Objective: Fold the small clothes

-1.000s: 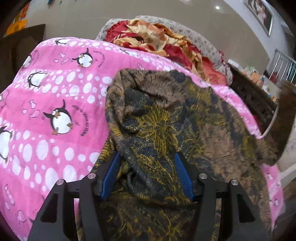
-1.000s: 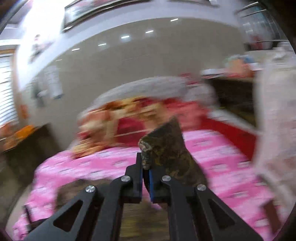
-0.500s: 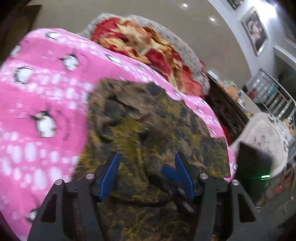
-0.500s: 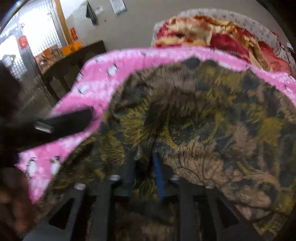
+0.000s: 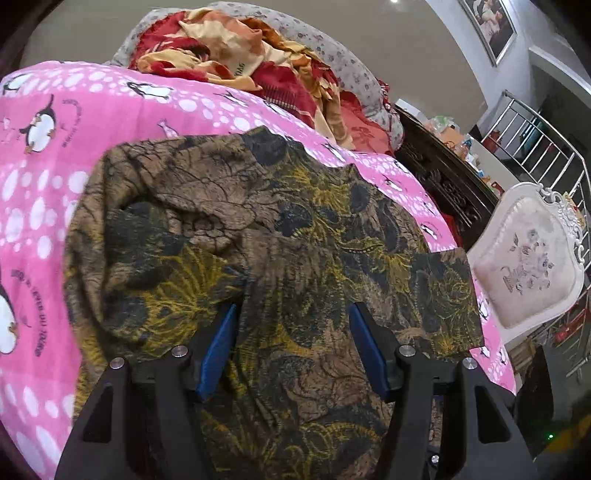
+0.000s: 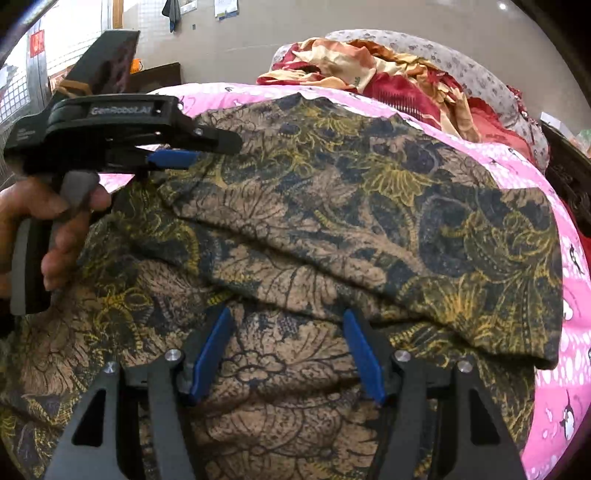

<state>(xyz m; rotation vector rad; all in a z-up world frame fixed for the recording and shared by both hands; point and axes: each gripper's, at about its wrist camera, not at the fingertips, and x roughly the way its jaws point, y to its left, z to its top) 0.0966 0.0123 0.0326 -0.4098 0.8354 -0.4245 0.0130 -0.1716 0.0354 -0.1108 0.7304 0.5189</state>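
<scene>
While the left wrist view takes in only the cloth and the room beyond it, the right wrist view also shows the left tool (image 6: pixel 192 155) from the side, gripped by a person's hand (image 6: pixel 55 229) at the picture's left edge, its blue pad lying against the edge of the brown batik garment (image 6: pixel 332 229). That garment, printed in brown, black and yellow, lies spread on a pink penguin-print blanket (image 5: pixel 110 110) covering the bed, with a fold running across it in the right wrist view so that one layer overlaps another. The left wrist view alone shows a white upholstered chair (image 5: pixel 528 266) beside the bed, a metal railing (image 5: pixel 535 147) and a framed picture (image 5: pixel 487 26) on the wall. Both views show a heap of red and cream fabric (image 5: pixel 251 48) at the bed's far end. The left tool (image 5: pixel 291 325) stands about half open with cloth bunched between its blue pads, though whether the pads press it cannot be told. The right tool (image 6: pixel 286 328) has its jaws opening; the garment lies under and between them, and the pads stand clear of the cloth on either side, just below the folded edge.
</scene>
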